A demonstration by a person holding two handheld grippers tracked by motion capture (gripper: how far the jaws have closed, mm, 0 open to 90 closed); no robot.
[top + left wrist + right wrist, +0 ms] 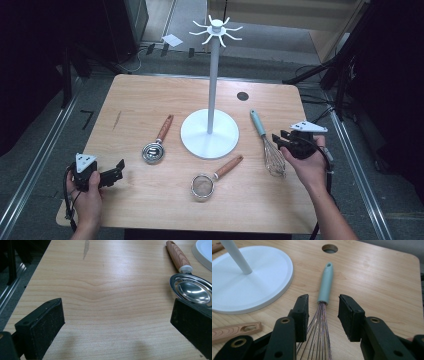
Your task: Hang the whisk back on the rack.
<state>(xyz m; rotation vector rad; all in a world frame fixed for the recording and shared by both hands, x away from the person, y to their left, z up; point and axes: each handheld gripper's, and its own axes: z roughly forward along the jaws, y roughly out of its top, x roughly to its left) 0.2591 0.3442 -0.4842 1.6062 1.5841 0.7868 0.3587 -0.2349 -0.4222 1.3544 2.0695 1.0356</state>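
High view: the wire balloon whisk with a pale teal handle (267,144) lies flat on the light wooden table (150,95), to the right of the white hanging stand with a round base and hooked crown (210,131), handle pointing away from the person. The right gripper (279,138) sits just beside the whisk's neck, held level, with the hand (309,165) wrapped around its body from behind. The left gripper (118,168) rests near the table's left front corner, well apart from the whisk.

Left gripper view: the jaws stand spread wide over bare wood, nothing between them. A steel measuring scoop with a wooden handle (190,287) lies beyond the right jaw.

Right gripper view: the jaws straddle the wires just below the handle, partly closed but with pads not pressing.

Handling judgement: the whisk is likely light; its wires are springy and will flex and slip. Grip the stiff handle.
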